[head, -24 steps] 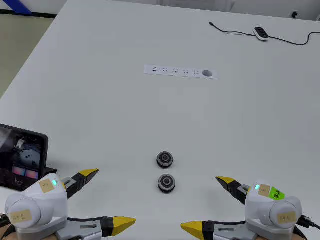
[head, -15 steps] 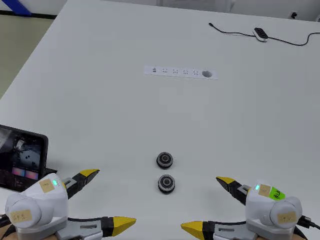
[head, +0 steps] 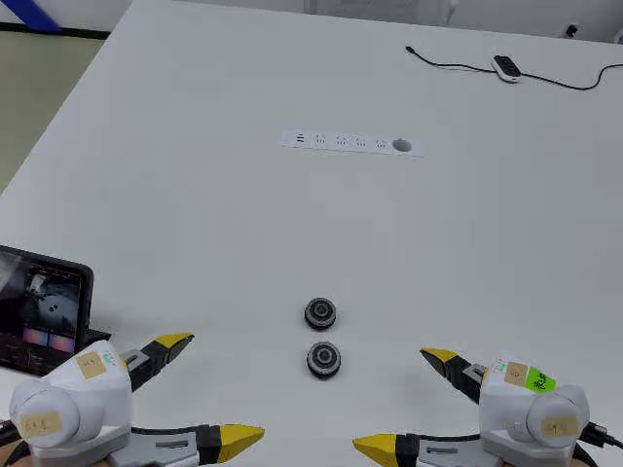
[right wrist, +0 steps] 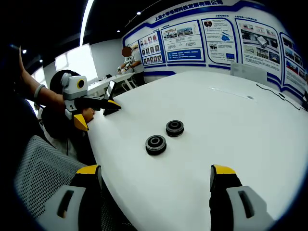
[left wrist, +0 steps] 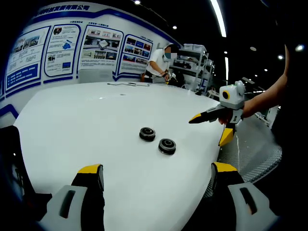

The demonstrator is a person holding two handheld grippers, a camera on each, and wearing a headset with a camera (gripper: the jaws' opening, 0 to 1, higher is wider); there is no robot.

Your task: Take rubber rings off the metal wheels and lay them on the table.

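Observation:
Two small metal wheels with black rubber rings lie on the white table: the far wheel (head: 320, 312) (left wrist: 147, 134) (right wrist: 174, 127) and the near wheel (head: 324, 358) (left wrist: 167, 146) (right wrist: 156, 144). My left gripper (head: 203, 387) (left wrist: 156, 175) stands open at the table's near left, yellow-tipped jaws wide apart and nothing between them. My right gripper (head: 412, 402) (right wrist: 156, 175) stands open at the near right, likewise with nothing in it. Both wheels lie between and a little beyond the two grippers, untouched.
A tablet (head: 41, 308) stands at the near left edge. A white power strip (head: 350, 143) lies mid-table, and a small device with a black cable (head: 507, 66) lies far right. A person (left wrist: 161, 63) stands beyond the table's far end.

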